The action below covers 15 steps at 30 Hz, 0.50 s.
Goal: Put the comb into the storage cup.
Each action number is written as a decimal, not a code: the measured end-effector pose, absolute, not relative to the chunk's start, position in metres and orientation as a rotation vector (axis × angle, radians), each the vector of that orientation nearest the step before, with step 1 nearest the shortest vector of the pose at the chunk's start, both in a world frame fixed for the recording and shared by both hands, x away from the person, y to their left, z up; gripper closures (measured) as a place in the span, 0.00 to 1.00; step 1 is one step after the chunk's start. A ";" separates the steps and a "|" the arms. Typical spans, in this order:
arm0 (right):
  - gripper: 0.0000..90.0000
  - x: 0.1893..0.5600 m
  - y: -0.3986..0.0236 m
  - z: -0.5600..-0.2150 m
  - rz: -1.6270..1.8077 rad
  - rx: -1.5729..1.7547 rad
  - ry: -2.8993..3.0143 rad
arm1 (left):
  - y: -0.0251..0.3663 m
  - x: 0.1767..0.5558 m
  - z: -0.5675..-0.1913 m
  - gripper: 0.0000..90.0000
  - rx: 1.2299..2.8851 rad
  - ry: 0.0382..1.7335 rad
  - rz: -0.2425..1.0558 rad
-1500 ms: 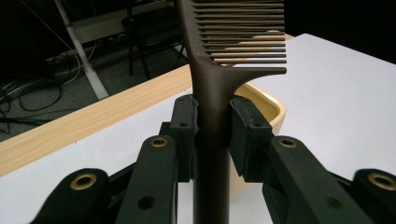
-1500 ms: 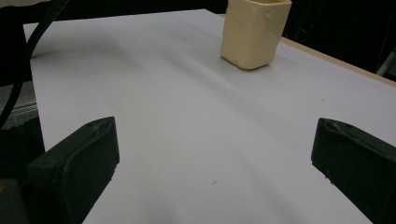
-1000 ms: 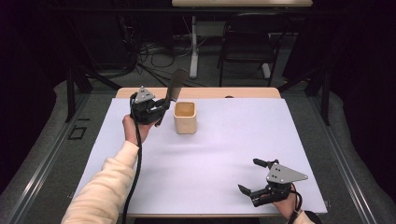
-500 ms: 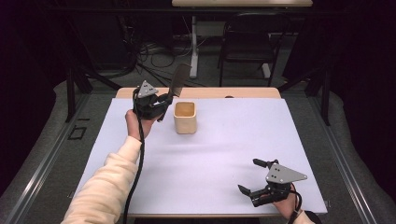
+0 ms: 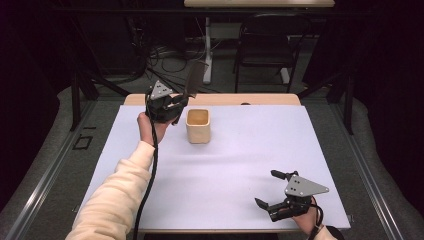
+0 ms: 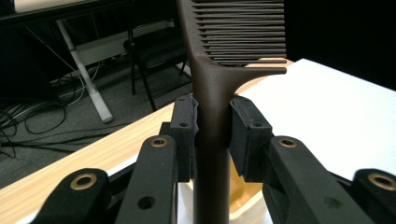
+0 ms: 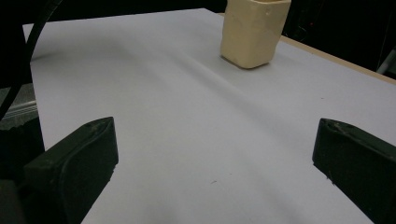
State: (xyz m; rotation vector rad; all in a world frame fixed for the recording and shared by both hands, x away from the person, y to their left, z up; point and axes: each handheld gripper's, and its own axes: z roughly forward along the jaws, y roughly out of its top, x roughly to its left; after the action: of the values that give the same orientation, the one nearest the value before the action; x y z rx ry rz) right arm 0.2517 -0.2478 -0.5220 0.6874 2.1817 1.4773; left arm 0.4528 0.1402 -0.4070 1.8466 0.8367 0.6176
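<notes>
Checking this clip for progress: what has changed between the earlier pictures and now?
The left gripper, shut on the dark comb, has crept up and toward the cream cup, so the comb now stands more upright beside the cup's rim. Nothing was picked up or released. The cup and the open right gripper near the table's front corner stayed put.

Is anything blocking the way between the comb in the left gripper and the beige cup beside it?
Nothing visible does. The left gripper is clamped on the handle of the dark comb, teeth end up, just left of the open beige cup. The cup's mouth is uncovered, and the right gripper rests open at the table's near right corner, far from it.
</notes>
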 end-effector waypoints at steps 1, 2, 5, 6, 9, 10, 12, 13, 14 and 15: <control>0.00 0.252 -0.248 -0.522 1.479 0.687 2.183 | 0.139 0.453 -0.407 0.80 1.843 0.837 0.618; 0.00 0.252 -0.248 -0.522 1.478 0.687 2.182 | 0.139 0.454 -0.406 0.80 1.843 0.835 0.616; 0.00 0.252 -0.248 -0.522 1.478 0.686 2.182 | 0.135 0.455 -0.404 0.80 1.845 0.827 0.623; 0.00 0.252 -0.248 -0.522 1.478 0.686 2.183 | 0.134 0.455 -0.403 0.80 1.845 0.824 0.625; 0.00 0.252 -0.248 -0.522 1.479 0.686 2.184 | 0.131 0.456 -0.401 0.80 1.844 0.815 0.624; 0.00 0.252 -0.248 -0.522 1.480 0.684 2.182 | 0.129 0.457 -0.401 0.80 1.842 0.815 0.621; 0.00 0.252 -0.248 -0.522 1.479 0.687 2.183 | 0.127 0.457 -0.400 0.80 1.841 0.810 0.623; 0.00 0.252 -0.248 -0.522 1.479 0.685 2.183 | 0.126 0.458 -0.399 0.80 1.845 0.807 0.624; 0.00 0.252 -0.248 -0.522 1.478 0.687 2.184 | 0.125 0.458 -0.398 0.80 1.840 0.806 0.622; 0.00 0.252 -0.248 -0.522 1.478 0.684 2.184 | 0.124 0.458 -0.398 0.80 1.844 0.802 0.627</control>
State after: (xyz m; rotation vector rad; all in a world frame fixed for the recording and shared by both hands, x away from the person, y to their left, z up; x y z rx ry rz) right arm 0.2517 -0.2479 -0.5220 0.6841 2.1843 1.4775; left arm 0.4582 0.1237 -0.3976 1.8441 0.8020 0.6269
